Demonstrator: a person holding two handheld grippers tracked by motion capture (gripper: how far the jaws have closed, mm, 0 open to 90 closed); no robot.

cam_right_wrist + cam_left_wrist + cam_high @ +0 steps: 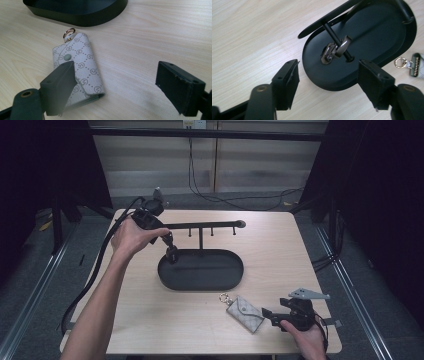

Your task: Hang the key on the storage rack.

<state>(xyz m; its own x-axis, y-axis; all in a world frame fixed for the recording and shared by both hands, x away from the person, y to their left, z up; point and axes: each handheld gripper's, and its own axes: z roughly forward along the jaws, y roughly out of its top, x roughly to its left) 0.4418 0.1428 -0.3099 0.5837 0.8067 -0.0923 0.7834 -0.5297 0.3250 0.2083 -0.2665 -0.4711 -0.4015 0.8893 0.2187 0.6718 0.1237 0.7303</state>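
On pale wooden table [280, 250], dark surroundings

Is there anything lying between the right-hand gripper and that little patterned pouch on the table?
Nothing visible: the right gripper is open right at the key pouch, with bare table around it.

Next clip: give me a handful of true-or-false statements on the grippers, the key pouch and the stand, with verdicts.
1. The right gripper has its jaws apart. True.
2. The key pouch hangs from the stand's bar. False: it lies flat on the table, in front of the stand's oval tray.
3. A metal clip lies in the tray. True.
4. The left gripper is clamped on the clip. False: its jaws are open and hold nothing.
5. The pouch has a ring at one end. True.
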